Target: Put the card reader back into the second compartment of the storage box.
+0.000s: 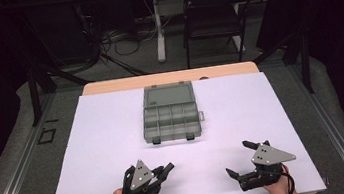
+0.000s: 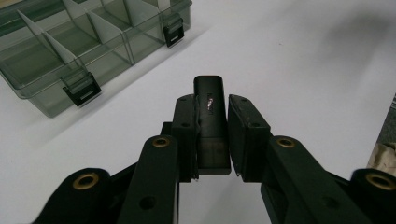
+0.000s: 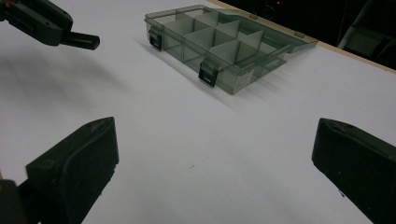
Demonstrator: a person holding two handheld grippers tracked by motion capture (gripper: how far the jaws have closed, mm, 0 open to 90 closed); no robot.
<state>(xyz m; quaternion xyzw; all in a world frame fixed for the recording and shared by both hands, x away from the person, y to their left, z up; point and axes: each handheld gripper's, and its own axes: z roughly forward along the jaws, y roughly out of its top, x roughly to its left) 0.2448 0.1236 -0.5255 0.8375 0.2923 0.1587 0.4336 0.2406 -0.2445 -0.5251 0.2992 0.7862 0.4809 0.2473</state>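
A small black rectangular block (image 2: 210, 140) sits clamped between the pads of my left gripper (image 2: 212, 101), its end poking out past the tips. In the high view this gripper (image 1: 163, 170) hovers near the table's front edge, left of centre, pointing right. From the right gripper view it (image 3: 65, 36) appears at the top left with the block (image 3: 86, 41) sticking out. My right gripper (image 1: 238, 159) is at the front right with its jaws spread wide and nothing between them (image 3: 215, 154). A smoky clear compartment box (image 1: 171, 122) lies open in the middle of the table, lid (image 1: 168, 96) folded back.
The box (image 2: 70, 51) has several dividers, looks empty inside, and has two black latches on its near side (image 3: 208, 72). A white sheet (image 1: 101, 151) covers the table. A dark chair (image 1: 212, 18) and cables stand on the floor beyond the far edge.
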